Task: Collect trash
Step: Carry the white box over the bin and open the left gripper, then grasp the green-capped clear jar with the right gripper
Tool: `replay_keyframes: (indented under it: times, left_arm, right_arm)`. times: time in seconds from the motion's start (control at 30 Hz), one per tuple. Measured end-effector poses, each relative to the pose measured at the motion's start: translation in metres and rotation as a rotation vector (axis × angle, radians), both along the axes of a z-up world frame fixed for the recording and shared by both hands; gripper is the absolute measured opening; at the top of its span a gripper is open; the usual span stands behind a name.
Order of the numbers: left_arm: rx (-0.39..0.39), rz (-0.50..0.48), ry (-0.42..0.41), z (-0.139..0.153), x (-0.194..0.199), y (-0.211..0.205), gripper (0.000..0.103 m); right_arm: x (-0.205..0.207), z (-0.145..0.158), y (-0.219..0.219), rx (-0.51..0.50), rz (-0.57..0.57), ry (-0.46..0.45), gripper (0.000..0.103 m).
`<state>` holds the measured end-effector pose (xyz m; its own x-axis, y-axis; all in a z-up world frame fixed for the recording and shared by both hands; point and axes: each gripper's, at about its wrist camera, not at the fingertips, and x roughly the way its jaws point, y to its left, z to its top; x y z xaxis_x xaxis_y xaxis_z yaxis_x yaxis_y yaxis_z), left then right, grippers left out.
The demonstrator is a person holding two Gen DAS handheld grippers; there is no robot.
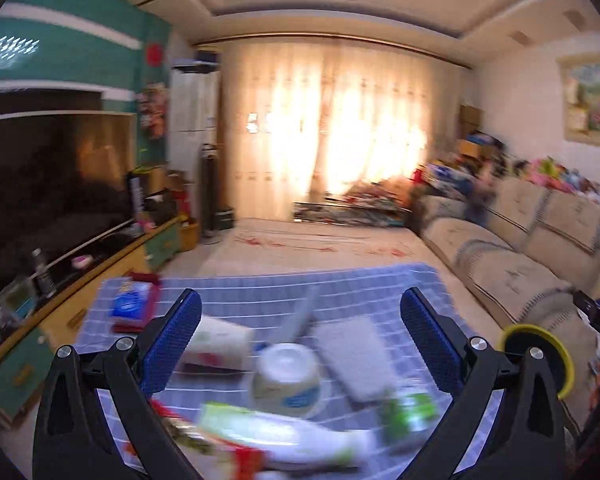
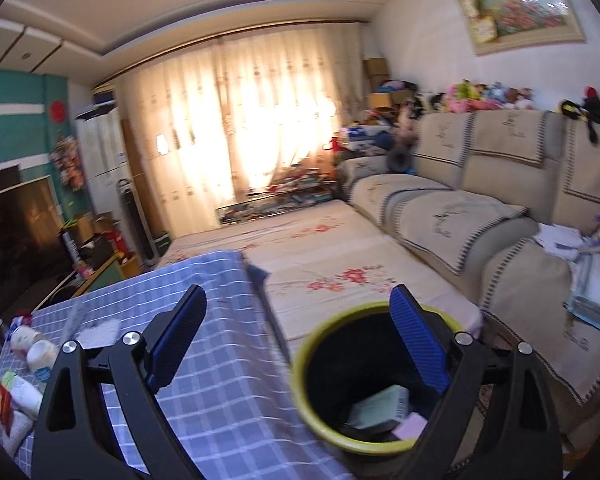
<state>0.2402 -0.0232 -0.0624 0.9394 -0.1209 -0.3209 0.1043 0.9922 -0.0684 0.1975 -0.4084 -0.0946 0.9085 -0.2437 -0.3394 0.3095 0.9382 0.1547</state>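
Trash bin [image 2: 380, 380] holds two discarded items [image 2: 378, 406]

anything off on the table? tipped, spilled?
Yes. On the checked tablecloth the paper cup lies on its side, a small white tub sits upside down, and a white-green squeeze bottle lies flat. No spill shows, though the view is blurred.

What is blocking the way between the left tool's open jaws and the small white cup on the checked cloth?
Nothing visible. The left gripper has open, empty jaws, and the small white cup lies on the checked tablecloth in open view between them. Other trash lies beside it, though blur hides whether any touches it.
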Motion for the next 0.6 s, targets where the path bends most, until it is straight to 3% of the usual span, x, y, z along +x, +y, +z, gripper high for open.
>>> replay_keyframes:
  times: [0.13, 0.23, 0.6]
  left_arm:
    - [-0.031, 0.126, -0.018, -0.016, 0.010, 0.059, 0.098]
    - [-0.044, 0.191, -0.016, -0.029, 0.013, 0.089, 0.098]
    - [-0.107, 0.233, -0.029, -0.037, 0.007, 0.104, 0.098]
  right_arm:
    - [0.034, 0.006, 0.049, -0.044, 0.096, 0.002, 0.088]
    - [0.046, 0.003, 0.074, -0.014, 0.193, 0.042, 0.088]
    - [0.045, -0.033, 0.153, -0.018, 0.431, 0.254, 0.088]
